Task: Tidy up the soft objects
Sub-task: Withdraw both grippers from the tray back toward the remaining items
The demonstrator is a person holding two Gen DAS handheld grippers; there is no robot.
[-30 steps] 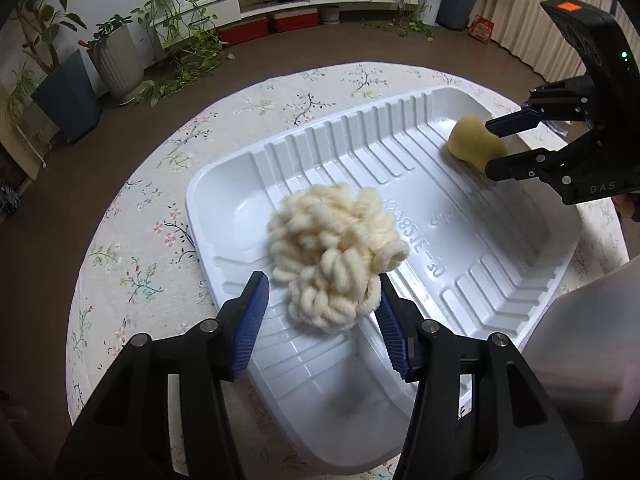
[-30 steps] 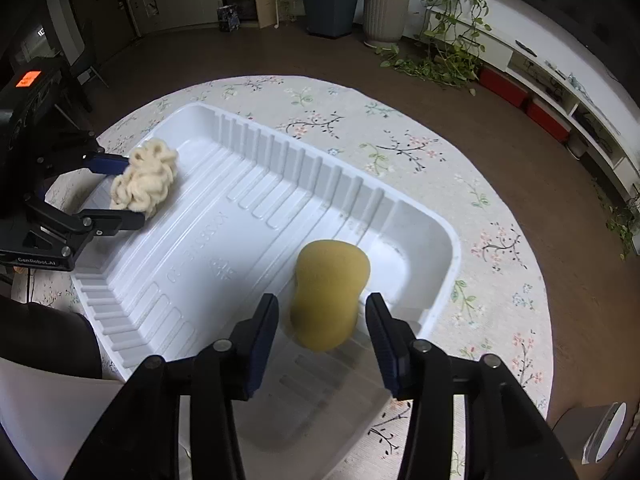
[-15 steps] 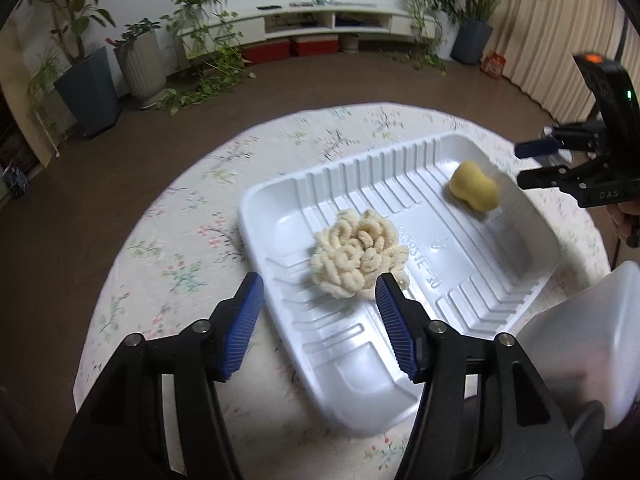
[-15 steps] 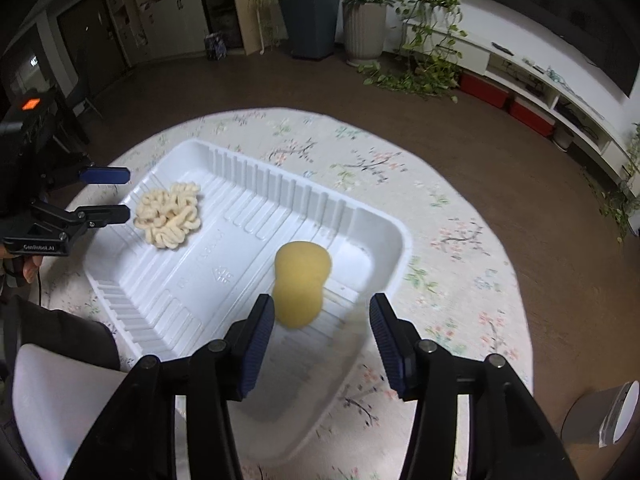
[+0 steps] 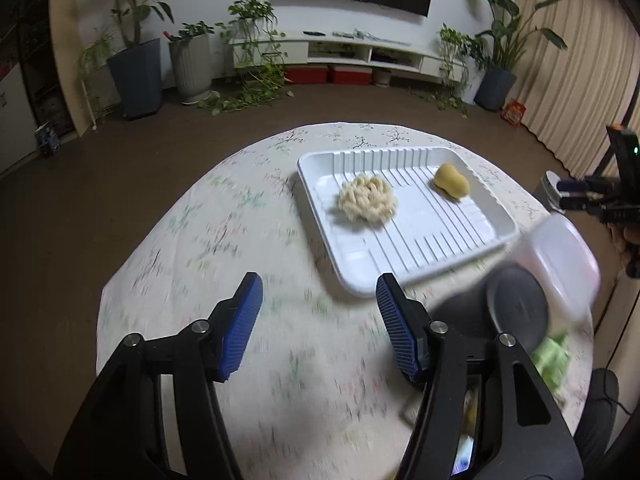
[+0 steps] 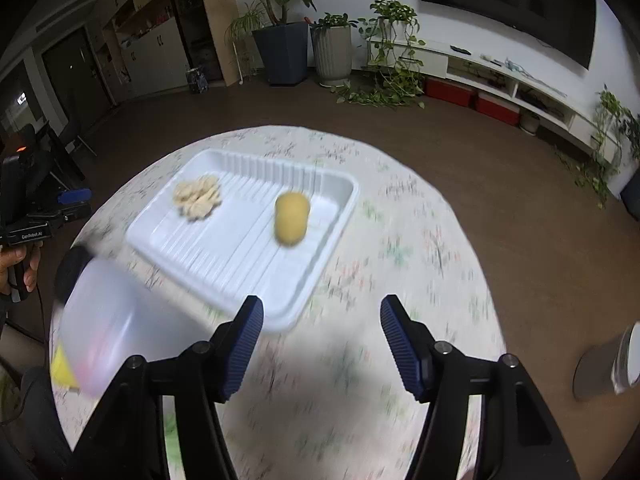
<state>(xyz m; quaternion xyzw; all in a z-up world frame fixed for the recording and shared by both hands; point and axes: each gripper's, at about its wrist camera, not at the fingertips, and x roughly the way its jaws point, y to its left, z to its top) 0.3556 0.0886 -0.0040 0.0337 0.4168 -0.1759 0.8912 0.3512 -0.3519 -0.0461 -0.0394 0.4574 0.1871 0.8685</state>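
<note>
A cream woolly ball [image 5: 367,202] and a yellow peanut-shaped sponge [image 5: 452,181] lie apart in a white ribbed tray [image 5: 360,276] on a round floral table. They also show in the right wrist view as the ball [image 6: 198,197], the sponge [image 6: 291,219] and the tray [image 6: 280,316]. My left gripper [image 5: 318,326] is open and empty, well back from the tray over the tablecloth. My right gripper [image 6: 322,344] is open and empty, back from the tray's near corner. Each gripper shows small in the other's view, the right [image 5: 576,194] and the left [image 6: 74,204].
A translucent plastic container [image 5: 560,264] with a dark lid stands by the tray's near right side; it shows at the left of the right wrist view [image 6: 108,328]. Green and yellow soft items [image 5: 554,360] lie near it. Floor, potted plants and a TV shelf surround the table.
Both grippers have let go and pulled back and up from the tray. The woolly ball and the sponge stay lying in the tray. Both views are now wider and blurred.
</note>
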